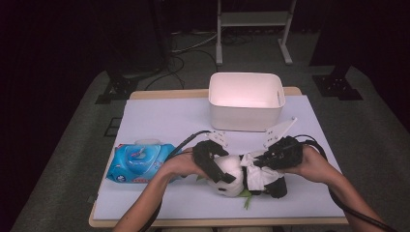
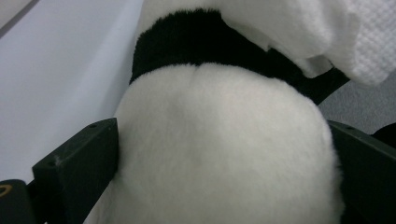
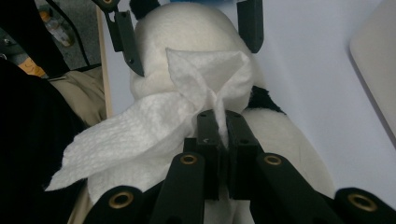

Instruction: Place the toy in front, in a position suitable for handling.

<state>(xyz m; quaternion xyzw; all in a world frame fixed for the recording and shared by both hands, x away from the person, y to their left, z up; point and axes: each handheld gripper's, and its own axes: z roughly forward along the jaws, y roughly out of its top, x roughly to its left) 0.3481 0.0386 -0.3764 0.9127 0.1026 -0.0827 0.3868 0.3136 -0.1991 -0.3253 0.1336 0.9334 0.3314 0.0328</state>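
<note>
both grippers work on one plush panda [image 1: 231,175] lying near the front edge of the table. left gripper [image 1: 211,157], seen from above, sits on the toy's white head; in its own view its two black jaws stand apart with the white fur [image 2: 224,144] pressed between them, so it clasps the panda. right gripper [image 1: 283,152] rests over the toy's body, and in its own view the jaws are pinched together on a fold of a white wipe [image 3: 187,107] that drapes across the panda; in that view the left gripper's jaws stand on either side of the head farther off.

left of the toy, one blue pack of wet wipes [image 1: 138,162] lies flat, just beside the person's left forearm. behind the hands, well apart from the panda, one white bin [image 1: 245,100] stands upright at the far edge.

a pale lavender-white sheet covers the tabletop [image 1: 159,116], with a light wooden rim showing at the far and near edges. grey carpet surrounds the table; the room beyond is dark, with a metal frame stand [image 1: 254,29] and loose cables [image 1: 188,48] on the floor behind.

count: two grippers, one panda, one wipe, one pack, one bin.
</note>
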